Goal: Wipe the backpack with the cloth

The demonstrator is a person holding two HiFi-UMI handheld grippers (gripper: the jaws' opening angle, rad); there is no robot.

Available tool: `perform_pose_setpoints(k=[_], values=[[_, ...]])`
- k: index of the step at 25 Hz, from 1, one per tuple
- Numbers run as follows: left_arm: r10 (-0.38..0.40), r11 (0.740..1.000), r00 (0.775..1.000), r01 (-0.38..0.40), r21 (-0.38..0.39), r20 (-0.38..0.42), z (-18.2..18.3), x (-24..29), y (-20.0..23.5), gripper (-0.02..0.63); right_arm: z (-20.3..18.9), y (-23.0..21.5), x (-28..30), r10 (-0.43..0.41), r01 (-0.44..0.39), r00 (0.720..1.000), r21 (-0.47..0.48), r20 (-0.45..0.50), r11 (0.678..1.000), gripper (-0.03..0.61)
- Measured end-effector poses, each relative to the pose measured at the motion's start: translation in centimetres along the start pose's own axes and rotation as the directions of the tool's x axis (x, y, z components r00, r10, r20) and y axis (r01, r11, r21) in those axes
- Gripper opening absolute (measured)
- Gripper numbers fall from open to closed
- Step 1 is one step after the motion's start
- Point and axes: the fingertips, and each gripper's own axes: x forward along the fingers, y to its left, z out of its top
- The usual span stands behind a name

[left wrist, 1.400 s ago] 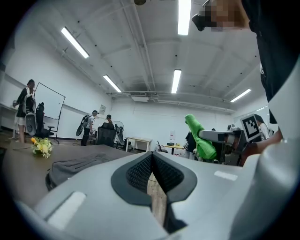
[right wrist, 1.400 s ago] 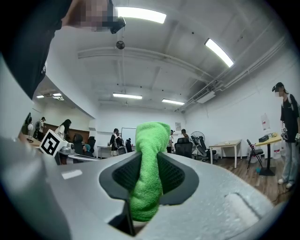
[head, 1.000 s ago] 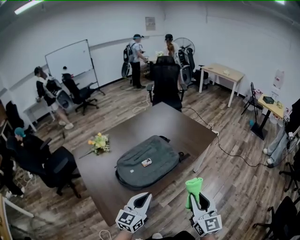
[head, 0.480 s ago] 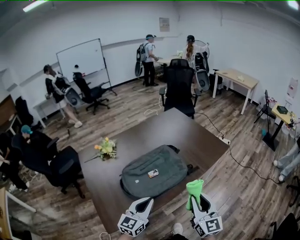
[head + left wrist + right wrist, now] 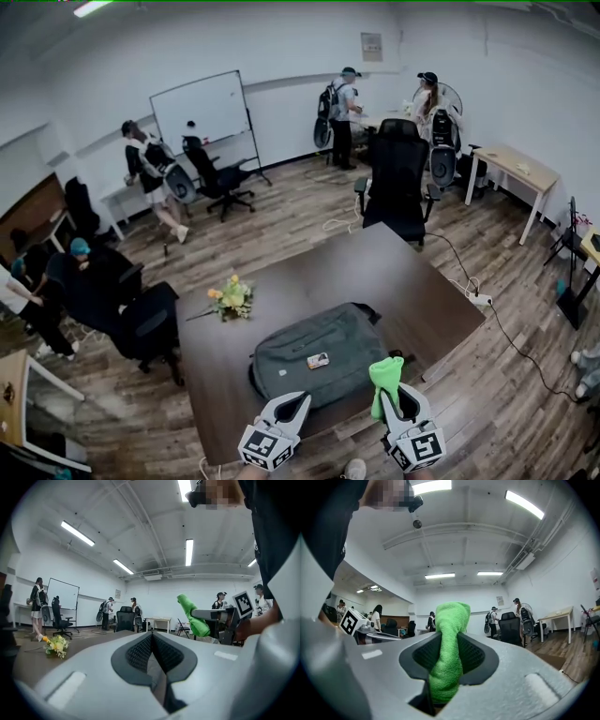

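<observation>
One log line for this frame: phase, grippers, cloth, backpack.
phase: pre-wipe | left gripper: shut, empty | right gripper: shut on cloth | cloth: upright, clear of backpack | backpack: flat on table

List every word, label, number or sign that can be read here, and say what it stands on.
Nothing here can be read.
The notice on the far wall: too small to read.
The patch on the backpack: too small to read.
The whiteboard: no writing can be made out.
The markers on the left gripper and right gripper: square patterns, no letters.
The cloth: no print shows.
</observation>
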Motion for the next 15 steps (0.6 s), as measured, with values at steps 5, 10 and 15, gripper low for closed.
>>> perform_pose_setpoints(k=[5, 10, 15], values=[[0.054, 0.998, 0.998, -0.054, 0.014, -0.021, -0.5, 0.8, 0.2, 0.018, 0.0, -0.9, 1.7, 0.09, -0.09, 0.996, 0.016, 0.003, 0.996, 0.101], [0.107, 0.994, 0.994, -0.107, 0.003, -0.029, 0.5, 1.9, -0.5, 0.018, 0.0, -2.2, 2.8, 0.164, -0.164, 0.986, 0.03, -0.016, 0.986, 0.102], [0.141, 0.99, 0.989, -0.141, -0.012, -0.038, -0.1, 2.2, -0.9, 0.018, -0.6, -2.8, 3.5, 0.21, -0.209, 0.977, 0.04, -0.032, 0.977, 0.103]])
